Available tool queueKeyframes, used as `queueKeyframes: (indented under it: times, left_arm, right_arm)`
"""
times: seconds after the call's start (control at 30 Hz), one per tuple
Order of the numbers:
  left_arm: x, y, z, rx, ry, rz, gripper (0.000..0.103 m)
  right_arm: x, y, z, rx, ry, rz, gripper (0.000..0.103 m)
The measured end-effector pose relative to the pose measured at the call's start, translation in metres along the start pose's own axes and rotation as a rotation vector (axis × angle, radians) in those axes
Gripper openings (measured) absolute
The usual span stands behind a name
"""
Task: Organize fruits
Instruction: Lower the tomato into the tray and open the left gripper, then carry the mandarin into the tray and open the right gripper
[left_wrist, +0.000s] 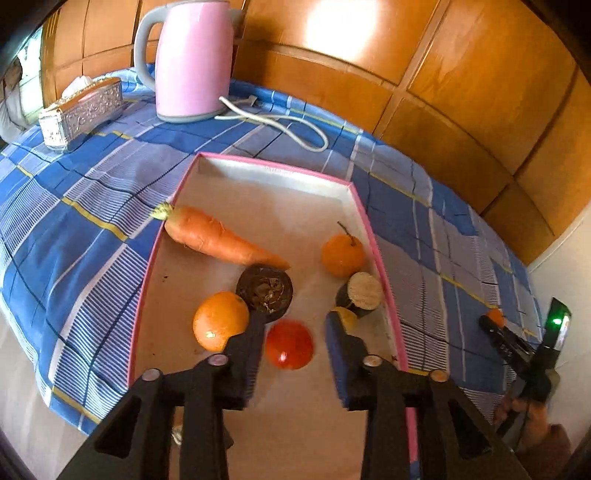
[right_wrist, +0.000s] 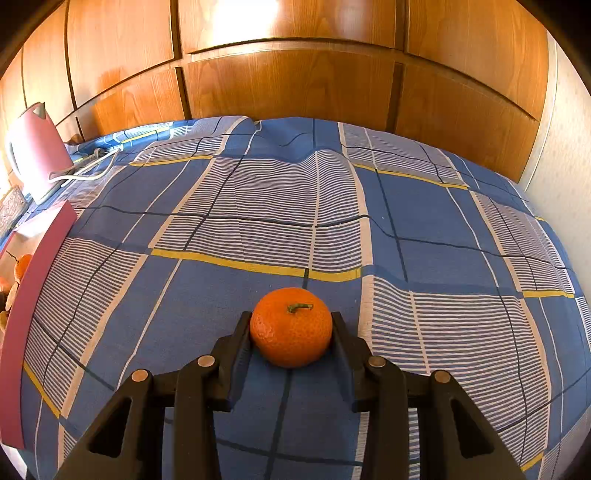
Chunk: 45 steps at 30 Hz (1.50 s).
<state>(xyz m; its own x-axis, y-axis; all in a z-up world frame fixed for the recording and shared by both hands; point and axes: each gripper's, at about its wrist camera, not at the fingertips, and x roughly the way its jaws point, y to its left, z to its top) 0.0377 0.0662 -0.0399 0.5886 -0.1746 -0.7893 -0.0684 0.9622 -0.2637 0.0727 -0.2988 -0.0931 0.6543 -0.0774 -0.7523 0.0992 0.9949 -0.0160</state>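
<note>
Stemmed orange tangerine (right_wrist: 291, 328) sits on the blue checked cloth (right_wrist: 424, 229), clamped between both fingers of the right hand-held gripper (right_wrist: 291, 325), stem facing the camera. It lies well right of the shallow pink-rimmed cardboard tray (left_wrist: 373, 243).

Tray contents: long orange carrot (left_wrist: 218, 238) at far left, green end over the left rim; small stemmed tangerine (left_wrist: 342, 254) by the right rim; cut dark-skinned pale-fleshed chunk (left_wrist: 361, 293) just near of it, against the same rim; dark round cut vegetable end (left_wrist: 264, 291) in the middle, touching the carrot tip; smooth orange (left_wrist: 220, 320) near left; red tomato (left_wrist: 289, 344) nearest.

Left hand-held gripper (left_wrist: 295, 321) hovers over the tray's near end, jaws apart, nothing gripped; the tomato shows between its fingers.

Far left on the cloth: pink electric kettle (left_wrist: 192, 59) with white cord (left_wrist: 280, 123), silver patterned tissue box (left_wrist: 81, 114).
</note>
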Motion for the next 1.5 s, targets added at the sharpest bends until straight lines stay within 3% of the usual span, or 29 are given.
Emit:
queueKeyframes:
  times: [0.27,0.37,0.83,0.97,1.33,1.5]
  left_arm:
    - [0.004,-0.003,-0.004,0.032,-0.004,0.085,0.038]
    - [0.001,-0.002,-0.006,0.037,-0.016,0.101,0.045]
    - [-0.025,0.007,-0.008,0.037,-0.091,0.131,0.051]
    - [-0.029,0.009,-0.009,0.037,-0.102,0.139,0.054]
    - [-0.04,0.014,-0.01,0.033,-0.142,0.152,0.058]
    - [-0.043,0.019,-0.01,0.022,-0.152,0.159,0.059]
  right_arm:
    - [0.0,-0.001,0.0,0.001,-0.001,0.002,0.04]
    - [-0.001,-0.001,0.0,0.0,0.0,0.001,0.04]
    - [-0.002,0.011,0.003,-0.031,0.018,-0.025,0.039]
    - [-0.009,0.031,0.004,-0.064,0.037,0.051,0.039]
    - [-0.048,0.154,0.006,-0.298,0.033,0.375,0.039]
    - [-0.062,0.197,0.013,-0.38,0.019,0.466,0.039]
